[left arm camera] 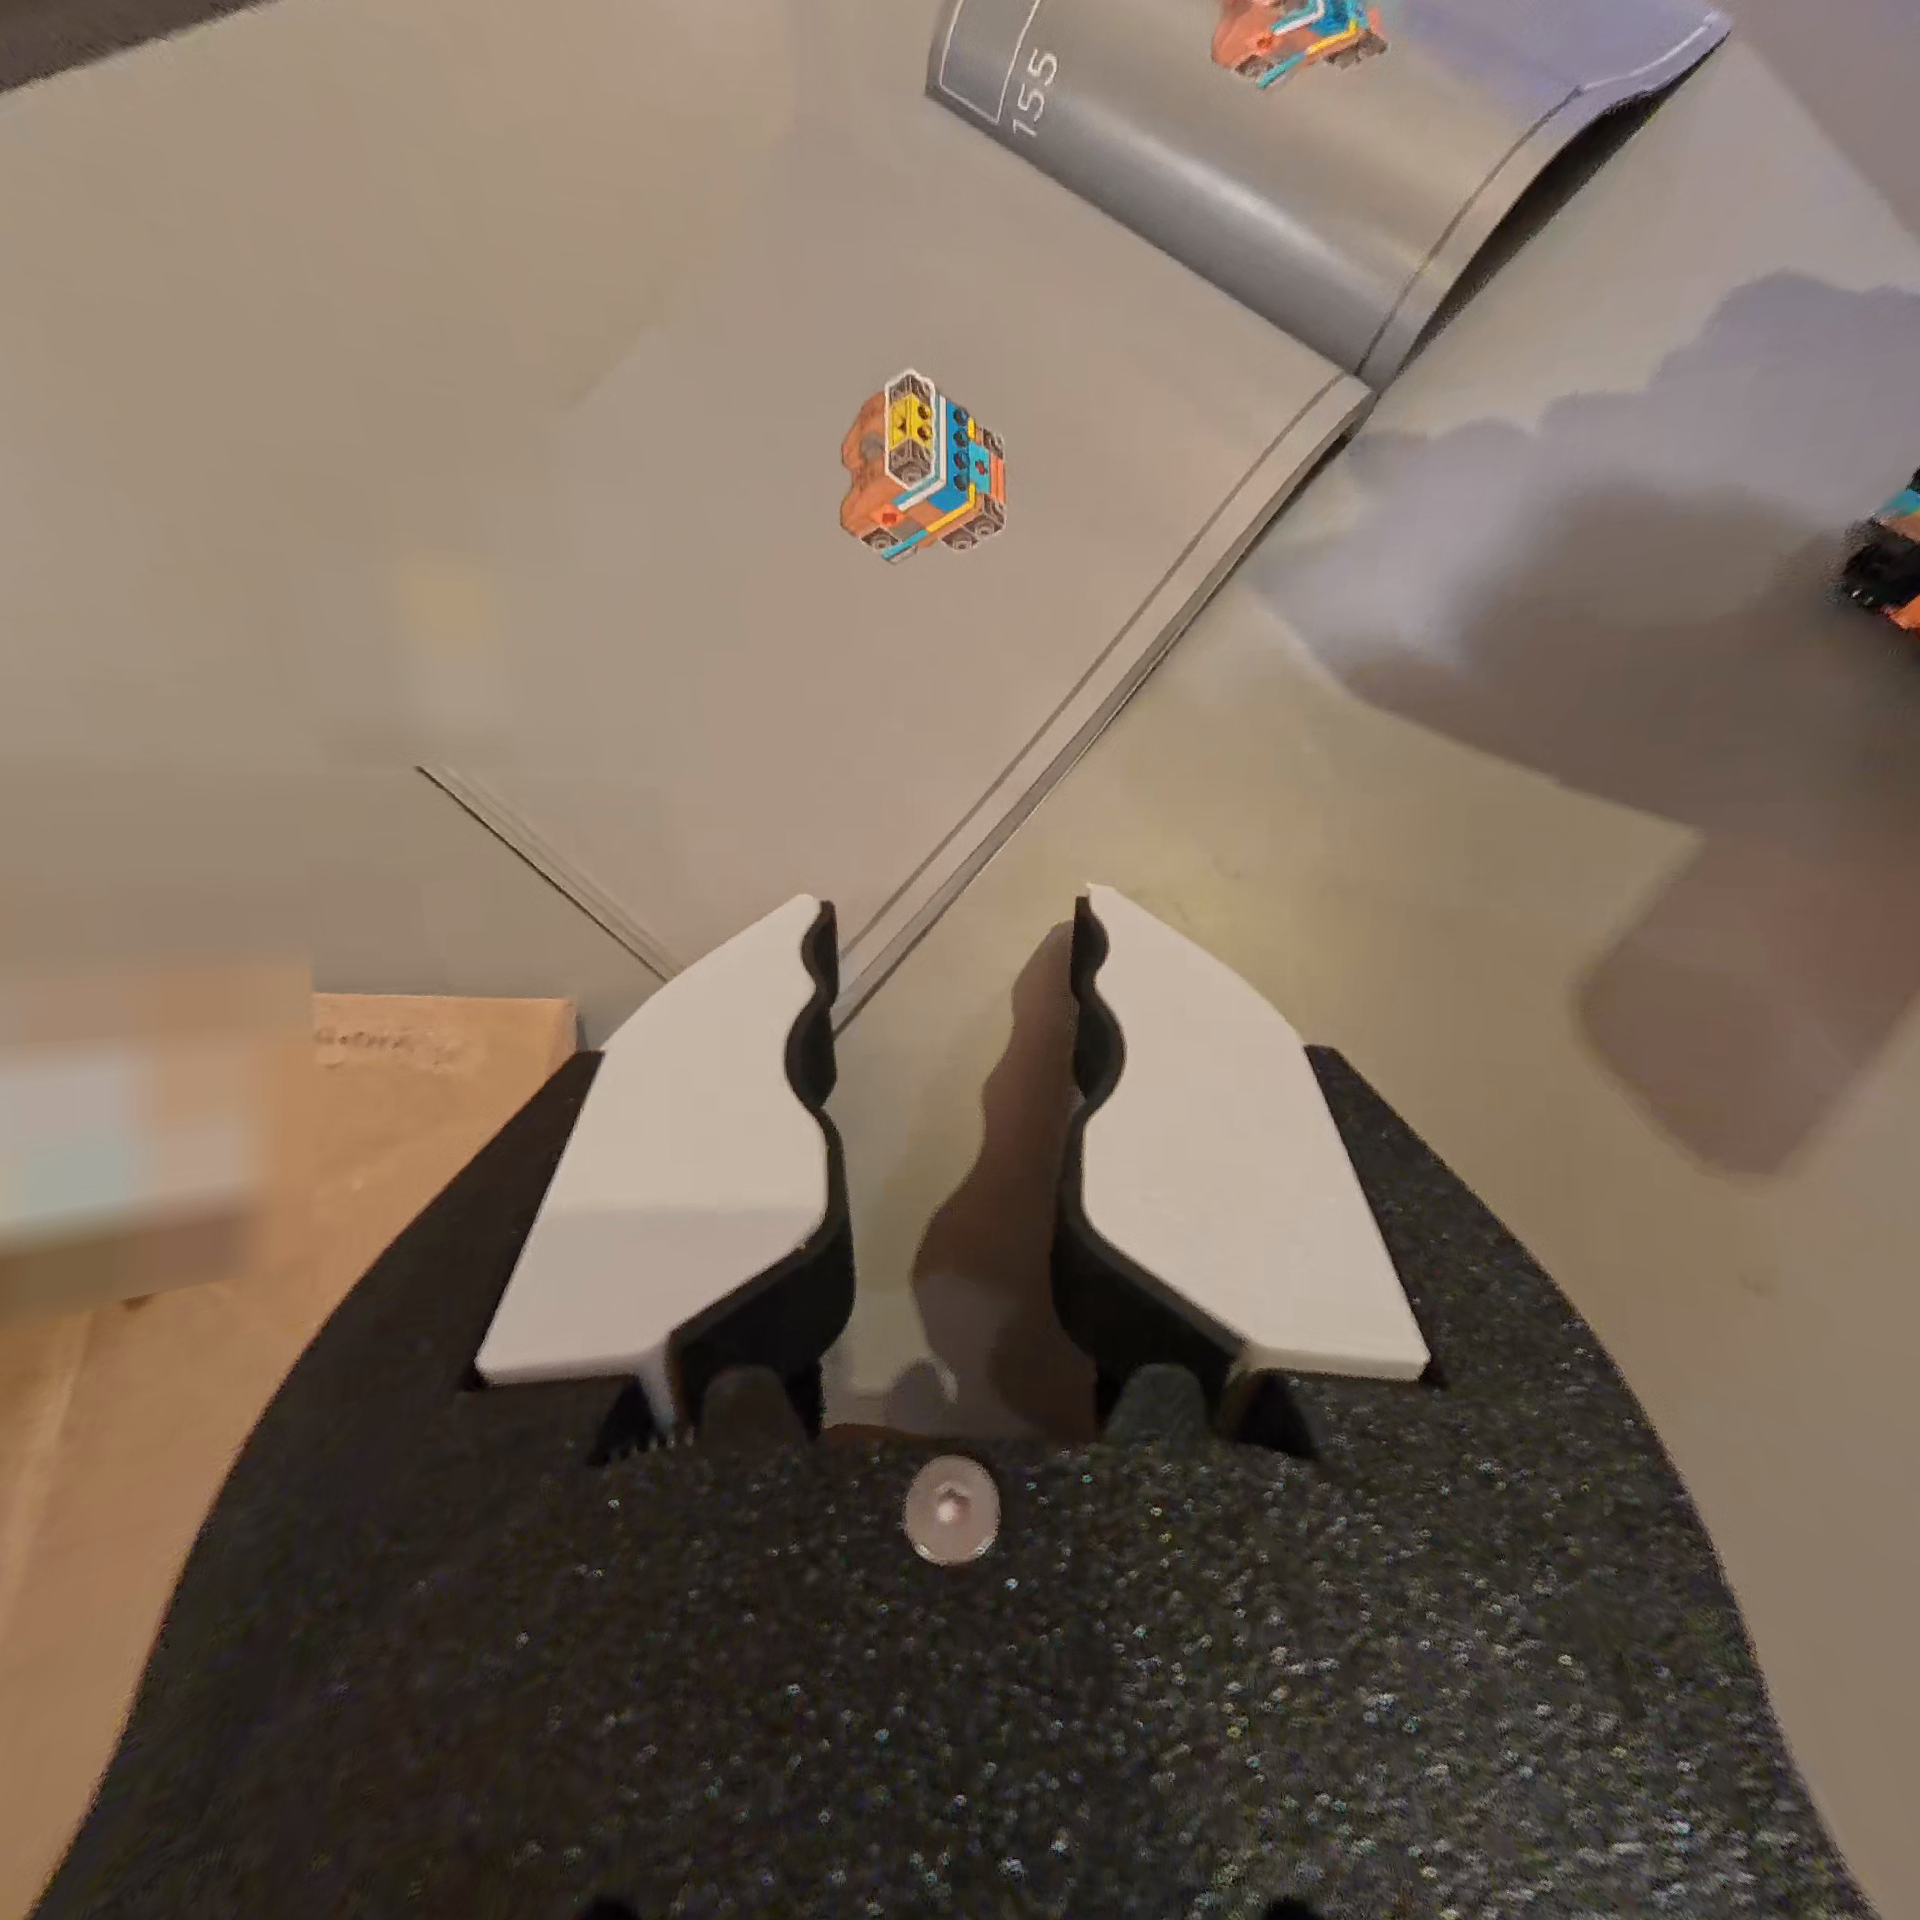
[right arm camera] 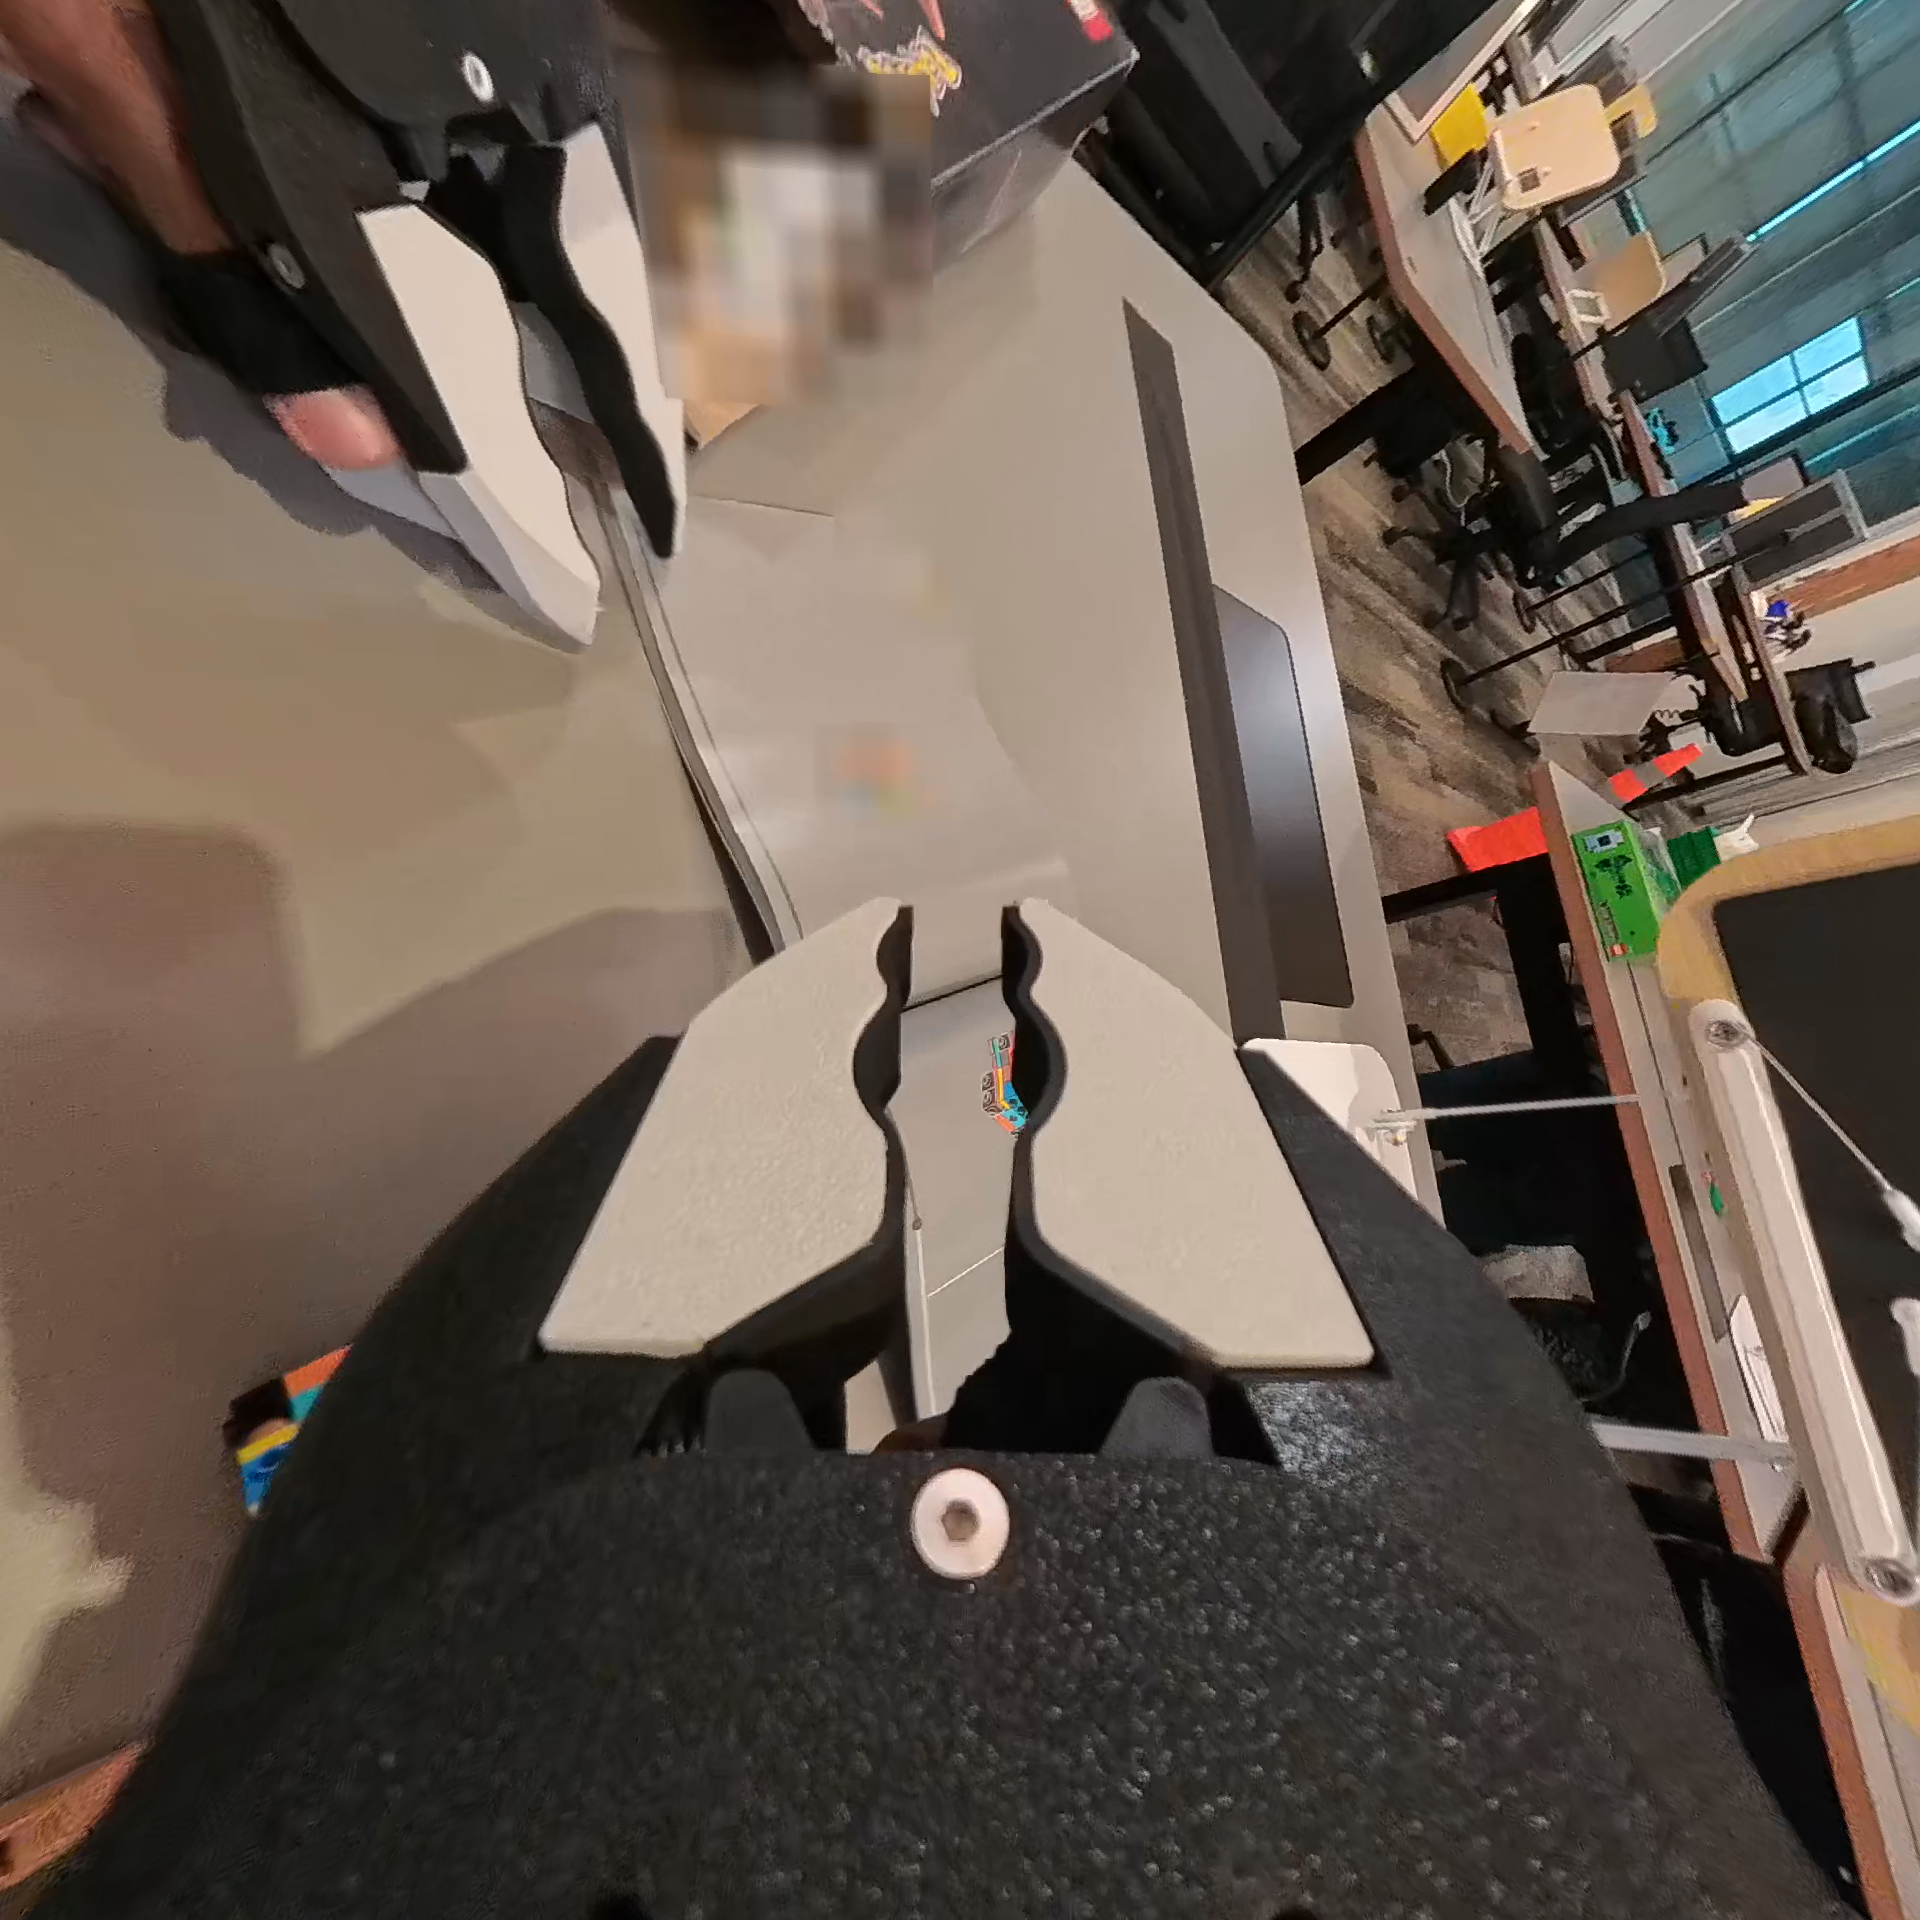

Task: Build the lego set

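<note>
Left gripper point(left arm camera: 954, 914) jaws apart over glossy grey booklet point(left arm camera: 727, 623); right gripper point(right arm camera: 956, 914) wavy pads narrowly apart, empty.

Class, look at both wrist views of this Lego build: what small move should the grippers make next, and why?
Probably lower the left gripper onto the instruction booklet to pin the open page. The right gripper appears to have a lifted page between its fingers, both grippers hold no bricks, and the partly built model lies at the side, so settling the page likely comes before any brick is picked.
</note>
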